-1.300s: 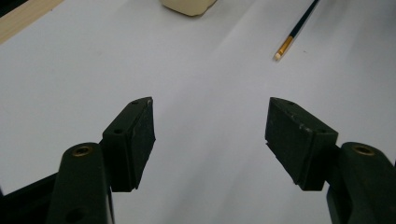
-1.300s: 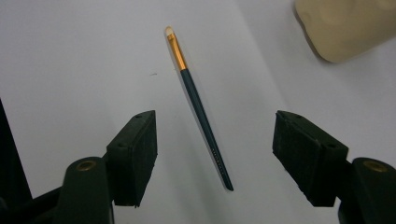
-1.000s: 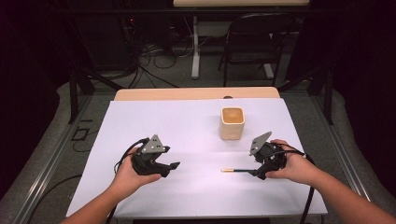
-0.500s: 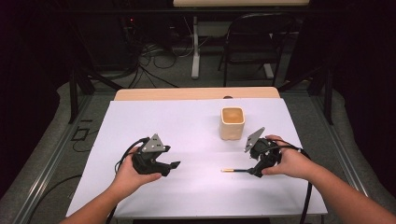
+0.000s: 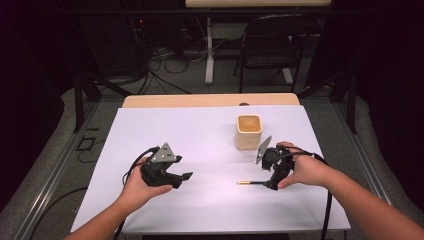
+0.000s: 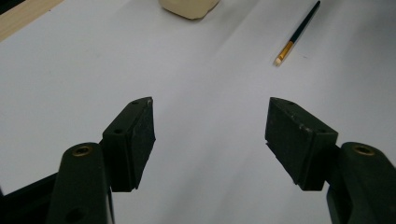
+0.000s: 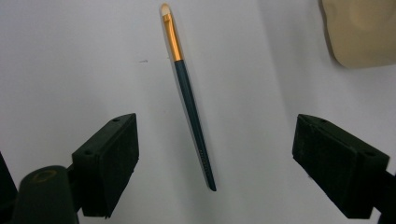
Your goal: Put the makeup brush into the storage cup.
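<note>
**Beside the cream cup, a brush lies between open jaws**

On the white-covered table (image 5: 200, 130), a slim paintbrush with a dark teal handle, a gold metal ferrule and a pale tip (image 5: 254, 183) lies flat, a little in front of the square cream-coloured ceramic cup (image 5: 248, 131) and well apart from it. The brush tip points away from the cup's side of the table toward the middle of the sheet.

The right gripper (image 5: 272, 184) hangs directly over the handle end of the brush, just in front of the cup and slightly to its right, pointing down at the table. In the right gripper view the brush (image 7: 188, 95) runs lengthwise up the gap between the two black jaws, with clear white table on either side of it; the jaws have just been opening and now stand wide, pressing on nothing. A corner of the cup (image 7: 362, 30) shows at the upper right of that view.

The left gripper (image 5: 186, 176) sits well to the left of the cup, low over the table, held in the person's left hand. Its jaws are spread apart with only bare white table between them. From the left gripper view the brush (image 6: 297, 33) lies farther off, and the base of the cup (image 6: 189, 7) is at the top edge.
</note>
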`<state>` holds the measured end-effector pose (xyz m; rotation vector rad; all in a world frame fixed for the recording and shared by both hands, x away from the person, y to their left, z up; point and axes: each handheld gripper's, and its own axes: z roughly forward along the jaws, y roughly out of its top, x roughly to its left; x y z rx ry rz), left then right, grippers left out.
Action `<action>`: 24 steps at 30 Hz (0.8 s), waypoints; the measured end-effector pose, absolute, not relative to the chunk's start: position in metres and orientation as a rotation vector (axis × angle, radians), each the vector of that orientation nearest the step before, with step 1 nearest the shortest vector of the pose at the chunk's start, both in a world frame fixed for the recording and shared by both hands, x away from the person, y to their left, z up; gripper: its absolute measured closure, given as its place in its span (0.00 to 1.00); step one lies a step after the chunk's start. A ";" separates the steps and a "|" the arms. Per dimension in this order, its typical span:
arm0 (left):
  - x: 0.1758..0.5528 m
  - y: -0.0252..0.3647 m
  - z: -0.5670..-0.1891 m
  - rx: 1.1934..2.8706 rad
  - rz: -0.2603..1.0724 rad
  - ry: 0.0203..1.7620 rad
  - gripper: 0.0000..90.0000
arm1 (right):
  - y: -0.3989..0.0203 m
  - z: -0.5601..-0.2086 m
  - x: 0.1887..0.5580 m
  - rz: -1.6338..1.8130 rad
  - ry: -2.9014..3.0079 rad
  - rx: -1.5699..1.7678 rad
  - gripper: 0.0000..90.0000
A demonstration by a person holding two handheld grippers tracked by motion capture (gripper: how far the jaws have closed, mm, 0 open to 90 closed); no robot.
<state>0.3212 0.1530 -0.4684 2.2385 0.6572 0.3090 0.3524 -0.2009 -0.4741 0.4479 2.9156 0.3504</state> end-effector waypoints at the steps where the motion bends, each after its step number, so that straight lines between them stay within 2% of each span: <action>1: 0.321 0.153 -0.468 2.239 0.309 0.657 0.37 | -0.200 -0.474 0.354 0.349 2.927 0.444 0.18; 9: 0.322 0.153 -0.469 2.235 0.305 0.660 0.37 | -0.195 -0.478 0.356 0.333 2.956 0.398 0.30; 13: 0.322 0.152 -0.469 2.240 0.305 0.657 0.37 | -0.193 -0.481 0.358 0.324 2.992 0.368 0.39; 14: 0.322 0.152 -0.469 2.240 0.303 0.657 0.37 | -0.191 -0.482 0.359 0.320 3.015 0.358 0.43; 24: 0.322 0.153 -0.469 2.238 0.305 0.656 0.37 | -0.184 -0.485 0.361 0.225 3.064 0.294 0.53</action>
